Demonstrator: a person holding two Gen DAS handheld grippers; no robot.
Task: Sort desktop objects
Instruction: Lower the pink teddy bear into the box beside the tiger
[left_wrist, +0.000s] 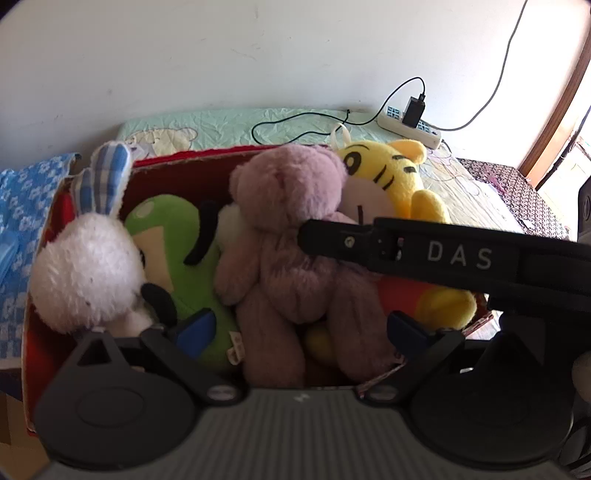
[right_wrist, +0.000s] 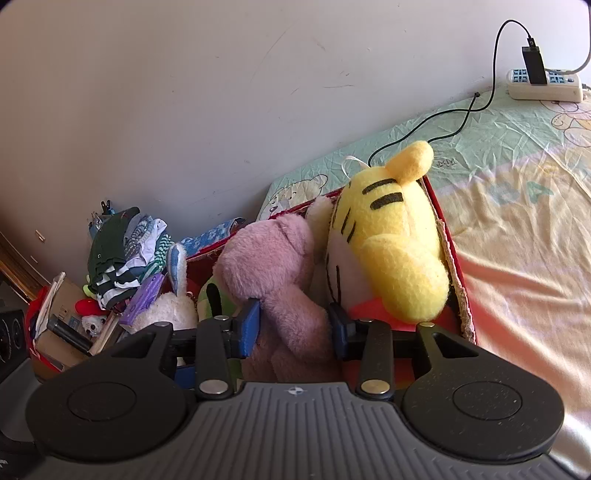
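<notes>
Four plush toys fill the red box (left_wrist: 40, 258) I am working over: a pink bear (left_wrist: 291, 243) in the middle, a yellow tiger (left_wrist: 391, 170) at its right, a green toy (left_wrist: 173, 236) at its left, and a white rabbit (left_wrist: 88, 273) with checked blue ears against the left wall. From my right wrist view, the right gripper (right_wrist: 293, 325) has its jaws closed on the bear (right_wrist: 273, 266), blue pads pressing the plush from both sides below the head, with the tiger (right_wrist: 391, 236) leaning against the box's right wall (right_wrist: 448, 251) just beside it. From my left wrist view, the left gripper (left_wrist: 301, 325) hangs with jaws wide apart, one finger at each side of the bear's legs; I cannot tell whether the pads touch the plush. The right gripper's black body, lettered DAS, crosses that view from the right and reaches the bear's shoulder. Around the box lies a cartoon-print sheet (right_wrist: 517, 192), and a power strip (left_wrist: 410, 125) with a black charger and cable sits by the wall. Folded clothes (right_wrist: 122, 254) and clutter are piled to the left.
</notes>
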